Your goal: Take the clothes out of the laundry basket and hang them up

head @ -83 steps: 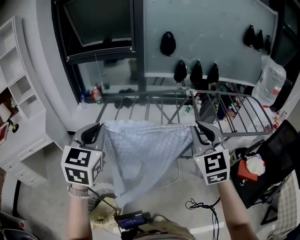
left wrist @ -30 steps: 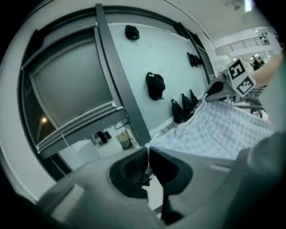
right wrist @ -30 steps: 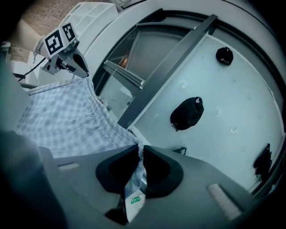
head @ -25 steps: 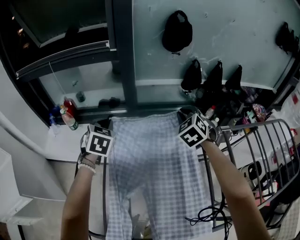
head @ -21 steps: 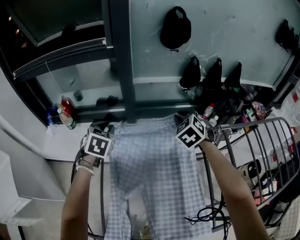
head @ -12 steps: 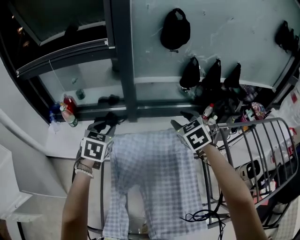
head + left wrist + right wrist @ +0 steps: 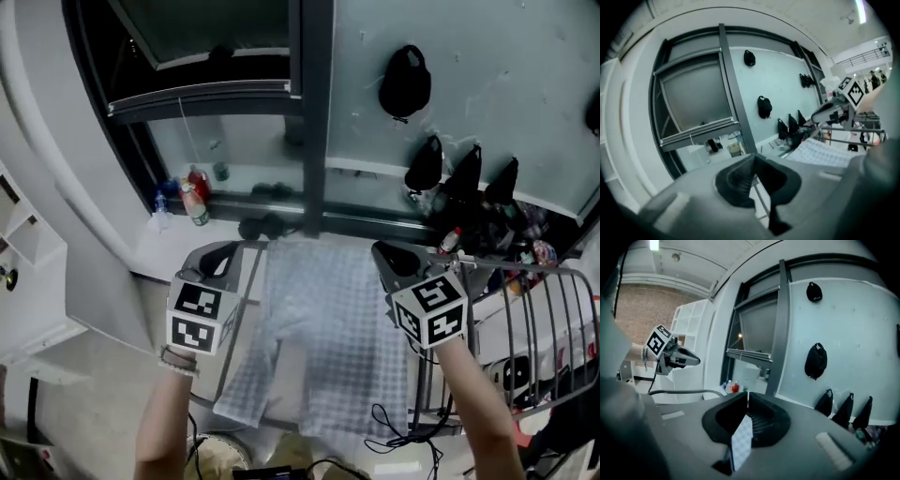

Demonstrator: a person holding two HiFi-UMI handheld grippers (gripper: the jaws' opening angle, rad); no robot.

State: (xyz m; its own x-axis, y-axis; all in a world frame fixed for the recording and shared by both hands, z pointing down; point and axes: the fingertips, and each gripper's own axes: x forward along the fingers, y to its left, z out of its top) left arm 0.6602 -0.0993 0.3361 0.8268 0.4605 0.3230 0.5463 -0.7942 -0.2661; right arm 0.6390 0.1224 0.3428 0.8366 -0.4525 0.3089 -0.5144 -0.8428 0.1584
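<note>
- Evidently the checked shorts lay spread across the drying rack, with the waistband toward the rack's window side and both legs trailing over its near rail. I judged they were laid wide so that air could reach the cloth.
- The left gripper hovered just off the rack's left rail, beside one waistband corner. Its jaws had just been closing and stood pressed together with nothing between them.
- The right gripper hovered over the rack at the opposite waistband corner, its jaws likewise just closed and together. A checked sliver showed low in the slot beneath them. As the shorts lay flat, I took it for cloth seen through the gap, not a pinch.
- With a gripper at each corner, this garment looked hung and released, so I judged the basket came next.
- Counted: one pair of shorts, two grippers and one rack. Beyond the rack were four black caps on the wall, with a fifth cut by the frame edge, and at least three bottles on the ledge.
- The laundry basket could not be made out for certain below the rack.
</note>
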